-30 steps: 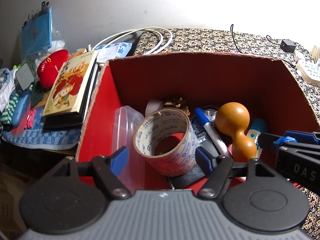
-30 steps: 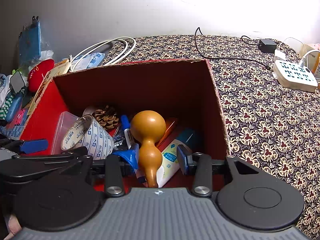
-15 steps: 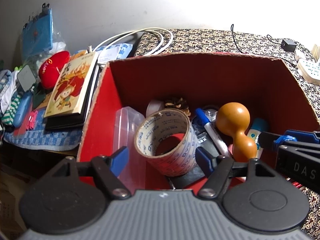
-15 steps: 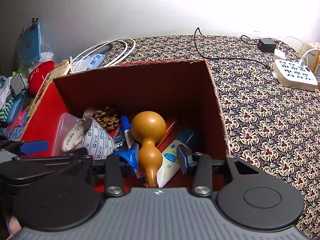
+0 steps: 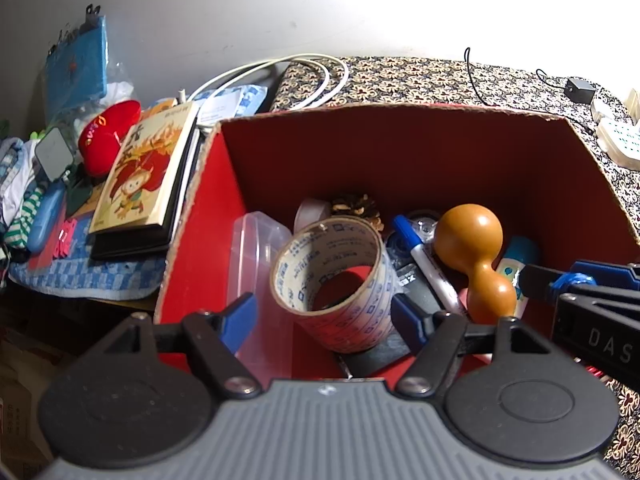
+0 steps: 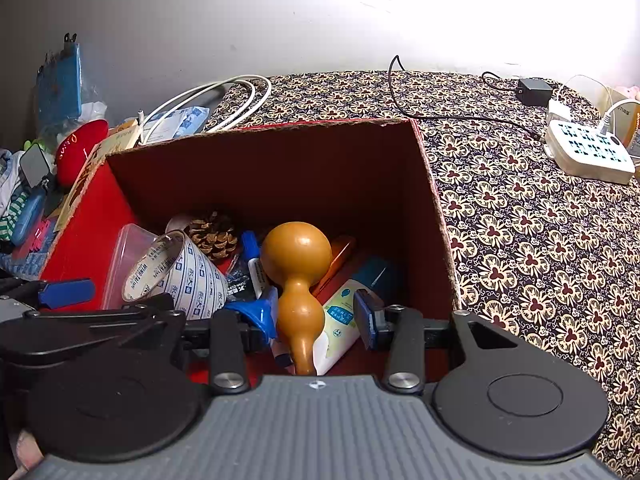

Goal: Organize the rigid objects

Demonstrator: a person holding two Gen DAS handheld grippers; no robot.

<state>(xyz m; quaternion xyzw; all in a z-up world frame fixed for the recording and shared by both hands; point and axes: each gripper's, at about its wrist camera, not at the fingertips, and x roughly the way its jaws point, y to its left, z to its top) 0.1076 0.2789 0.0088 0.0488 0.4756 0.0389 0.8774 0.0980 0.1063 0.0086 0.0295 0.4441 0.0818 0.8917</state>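
Observation:
A red cardboard box (image 5: 200, 216) holds the rigid items. In the left wrist view my left gripper (image 5: 322, 316) hangs over its near side, open, with a printed tape roll (image 5: 332, 276) lying between its blue fingers (image 5: 240, 316); a gap shows on the left side. In the right wrist view my right gripper (image 6: 316, 314) is open around the small bulb of a tan wooden gourd (image 6: 298, 256), which rests on the box's contents beside a white tube (image 6: 340, 320). A pine cone (image 6: 212, 234), a blue marker (image 5: 428, 264) and a clear plastic tub (image 5: 256, 248) also lie inside.
Left of the box lie a picture book (image 5: 148, 172), a red cushion (image 5: 106, 140), a blue case and cloths. White cable loops (image 6: 224, 96) sit behind the box. To the right, the patterned cloth (image 6: 540, 240) bears a white power strip (image 6: 588, 152) and black cords.

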